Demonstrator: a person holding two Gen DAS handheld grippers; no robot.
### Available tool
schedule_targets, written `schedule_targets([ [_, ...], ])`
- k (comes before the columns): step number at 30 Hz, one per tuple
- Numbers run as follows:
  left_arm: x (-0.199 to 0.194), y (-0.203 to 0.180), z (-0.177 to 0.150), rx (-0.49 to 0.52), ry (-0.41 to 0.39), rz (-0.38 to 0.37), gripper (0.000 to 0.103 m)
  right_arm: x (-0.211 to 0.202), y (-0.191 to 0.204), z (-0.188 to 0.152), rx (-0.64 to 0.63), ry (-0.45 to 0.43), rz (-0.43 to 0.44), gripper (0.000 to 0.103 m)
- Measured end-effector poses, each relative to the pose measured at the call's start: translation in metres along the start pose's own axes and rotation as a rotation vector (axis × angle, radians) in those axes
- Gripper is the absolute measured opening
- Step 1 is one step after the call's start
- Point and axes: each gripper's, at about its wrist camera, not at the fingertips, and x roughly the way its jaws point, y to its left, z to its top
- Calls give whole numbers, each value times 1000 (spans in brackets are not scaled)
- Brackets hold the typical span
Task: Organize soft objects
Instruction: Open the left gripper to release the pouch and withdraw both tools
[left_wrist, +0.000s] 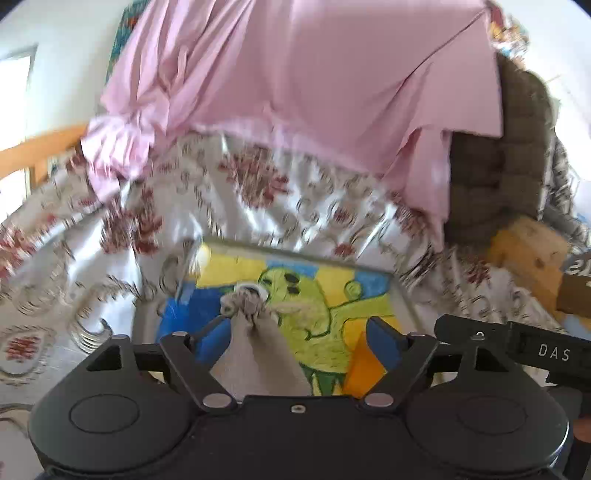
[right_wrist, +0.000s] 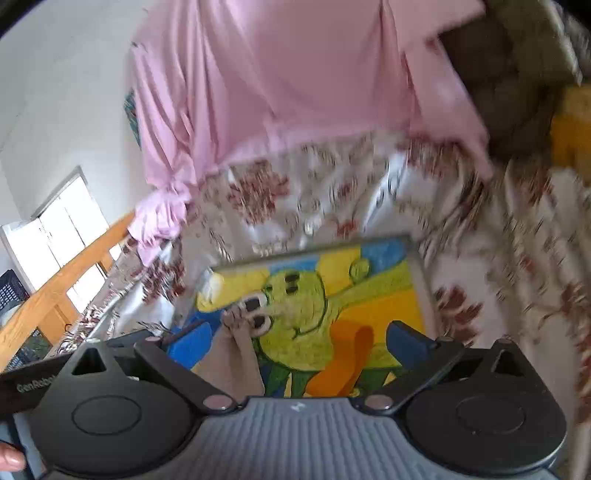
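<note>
Both grippers are hovering over a framed cartoon picture (left_wrist: 295, 295) lying on the floral bedspread (left_wrist: 110, 229). Left gripper (left_wrist: 295, 336) and right gripper (right_wrist: 295, 338) are standing wide open, gripping nothing (a beige plush toy (left_wrist: 255, 347) is lying between their fingers, unpressed).

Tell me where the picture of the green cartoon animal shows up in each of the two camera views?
Left wrist view: the green cartoon picture lies low in the middle, just beyond the open left gripper.
Right wrist view: the green cartoon picture sits low, slightly right of middle, beyond the open right gripper.
Shared landmark: the pink cloth hanging above.
</note>
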Motion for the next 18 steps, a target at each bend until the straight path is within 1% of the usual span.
schedule_targets([
  [1, -13, -3, -1, 5, -23, -3, 86, -13, 5, -2, -22, -29, -7, 103],
  [3, -38, -7, -3, 5, -66, -9, 93, -39, 14, -6, -71, -83, -27, 103],
  [6, -72, -14, -9, 12, -115, -27, 97, -76, 28, -15, -141, -152, -65, 103],
  [9, -103, -18, -19, 18, -160, -29, 101, -107, 41, -29, -188, -215, -96, 103],
  [14, -148, -21, -42, 45, -220, -10, 102, -150, 49, -58, -202, -290, -152, 103],
  [18, -177, -21, -64, 70, -241, 4, 102, -178, 51, -80, -184, -303, -137, 103],
])
